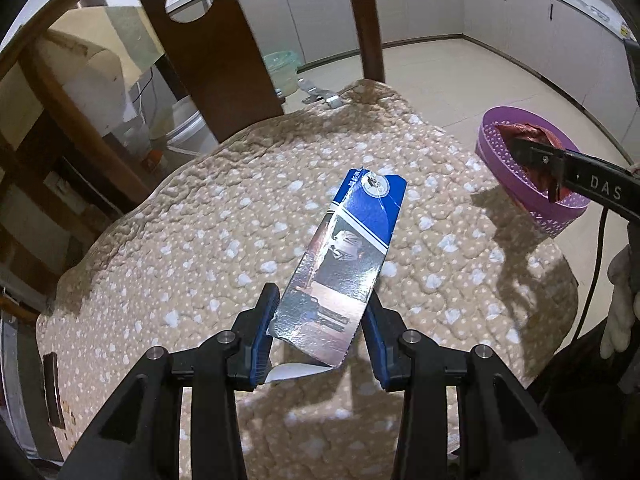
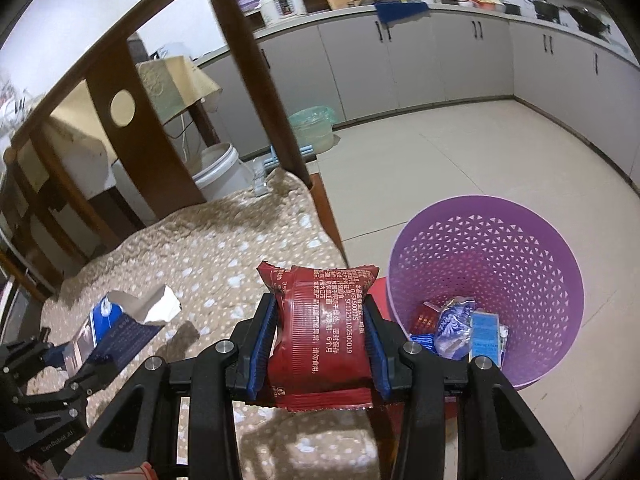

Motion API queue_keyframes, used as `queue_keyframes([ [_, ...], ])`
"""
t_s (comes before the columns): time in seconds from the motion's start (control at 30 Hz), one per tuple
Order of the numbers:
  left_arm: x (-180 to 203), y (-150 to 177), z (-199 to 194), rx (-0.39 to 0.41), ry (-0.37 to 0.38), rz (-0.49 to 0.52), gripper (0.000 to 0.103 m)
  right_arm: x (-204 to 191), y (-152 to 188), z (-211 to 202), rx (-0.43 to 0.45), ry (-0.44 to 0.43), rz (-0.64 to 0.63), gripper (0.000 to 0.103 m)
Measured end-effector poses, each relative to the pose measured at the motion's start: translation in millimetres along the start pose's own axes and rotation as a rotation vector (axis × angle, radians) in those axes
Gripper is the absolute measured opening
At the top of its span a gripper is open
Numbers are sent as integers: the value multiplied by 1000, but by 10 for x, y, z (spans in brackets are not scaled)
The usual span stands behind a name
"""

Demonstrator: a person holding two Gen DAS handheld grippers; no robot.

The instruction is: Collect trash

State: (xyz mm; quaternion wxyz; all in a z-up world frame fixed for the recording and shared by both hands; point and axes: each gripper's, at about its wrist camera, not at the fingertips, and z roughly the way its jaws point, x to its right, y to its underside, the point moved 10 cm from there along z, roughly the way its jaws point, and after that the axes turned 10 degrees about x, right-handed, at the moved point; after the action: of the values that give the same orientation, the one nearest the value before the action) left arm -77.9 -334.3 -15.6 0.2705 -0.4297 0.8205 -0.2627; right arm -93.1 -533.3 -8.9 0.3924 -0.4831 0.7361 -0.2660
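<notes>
Kitchen floor [image 2: 460, 152] of pale tiles filled the background, with grey cabinets [image 2: 420, 64] along the far wall. Nearer, a wooden chair [image 1: 208, 52] with a round hole in its back slat carried a beige cushion cover [image 1: 224, 208] dotted with white spots, which spread over the whole seat.

Beside the chair, on the floor, stood a purple perforated basket [image 2: 484, 248]. It already held several pieces of trash: a crumpled blue-and-white wrapper [image 2: 454, 326], a light-blue packet [image 2: 486, 338] and something red underneath, not clearly identifiable.

Left gripper [image 1: 320, 320] was over the cushion, jaws clamped on the lower end of a flattened blue carton [image 1: 352, 256]; both blue pads pressed its edges. The carton's torn top end pointed away from the camera, toward the chair back. The right wrist view showed the same carton [image 2: 116, 328] with its ragged white opening facing up, held just above the seat.

Right gripper [image 2: 320, 340] was near the chair's right edge, beside the basket, jaws closed on a red snack wrapper [image 2: 320, 328] with white printed text. The pads gripped the wrapper at both sides, its serrated top edge standing free above the fingertips. In the left wrist view the red wrapper [image 1: 524, 136] appeared in front of the basket's [image 1: 504, 168] rim; whether it was directly over the opening could not be told.

A white-gloved hand [image 1: 622, 308] showed at the right edge of the left wrist view.
</notes>
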Motion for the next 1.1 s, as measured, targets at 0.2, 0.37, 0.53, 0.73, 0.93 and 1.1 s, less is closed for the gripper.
queue_keyframes([
  [0.2,84,-7,-2,4,10,14,41,-67,16,23,-21,-64,36,45],
  [0.37,-116,137,33,-30,12,-55,43,-435,200,130,-104,-188,23,46],
  [0.53,-350,368,113,-83,50,-168,55,-664,354,234,-159,-209,-17,59],
  [0.73,-394,438,183,-68,72,-201,64,-748,463,327,-188,-182,-46,66],
  [0.93,-292,368,290,-46,95,-148,70,-759,535,405,-191,-150,-75,73],
  [1.1,-153,477,451,-102,130,-160,70,-752,551,467,-200,-152,-61,74],
])
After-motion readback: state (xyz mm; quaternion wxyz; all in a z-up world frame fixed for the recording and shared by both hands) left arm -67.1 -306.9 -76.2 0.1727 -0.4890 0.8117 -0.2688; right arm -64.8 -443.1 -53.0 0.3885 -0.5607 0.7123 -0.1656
